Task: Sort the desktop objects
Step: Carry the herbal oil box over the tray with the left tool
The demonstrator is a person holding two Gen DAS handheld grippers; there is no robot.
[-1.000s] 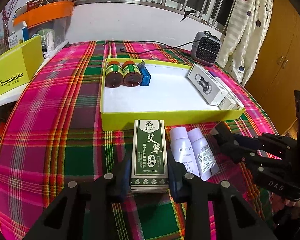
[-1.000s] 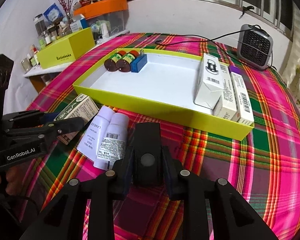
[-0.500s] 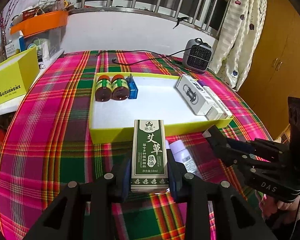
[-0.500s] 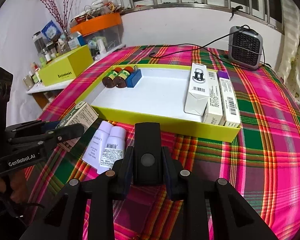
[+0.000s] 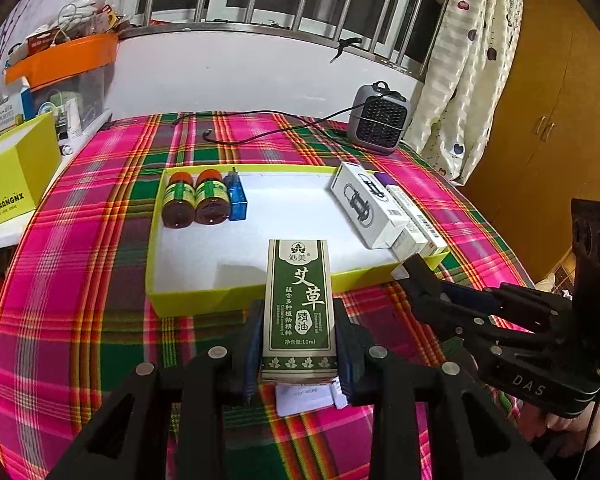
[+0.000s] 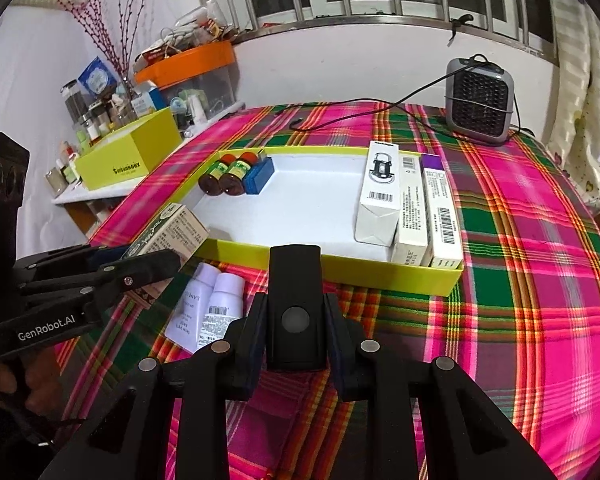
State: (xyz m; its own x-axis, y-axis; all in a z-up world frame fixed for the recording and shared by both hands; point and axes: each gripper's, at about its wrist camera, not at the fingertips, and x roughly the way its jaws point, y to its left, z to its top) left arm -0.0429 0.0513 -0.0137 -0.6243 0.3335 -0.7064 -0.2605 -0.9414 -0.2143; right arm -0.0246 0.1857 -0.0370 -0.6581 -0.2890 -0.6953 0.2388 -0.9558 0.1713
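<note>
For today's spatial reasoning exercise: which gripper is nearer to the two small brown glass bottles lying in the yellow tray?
Left. The left gripper, shut on a green carton, hangs over the tray's near-left rim, on the bottles' side. The right gripper, holding a black block, sits farther right and back.

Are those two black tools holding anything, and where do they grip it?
Left tool: green box, by its lower sides. Right tool: black device, by its sides.

Green carton, yellow-green tray (white floor), pink-green plaid tablecloth.
</note>
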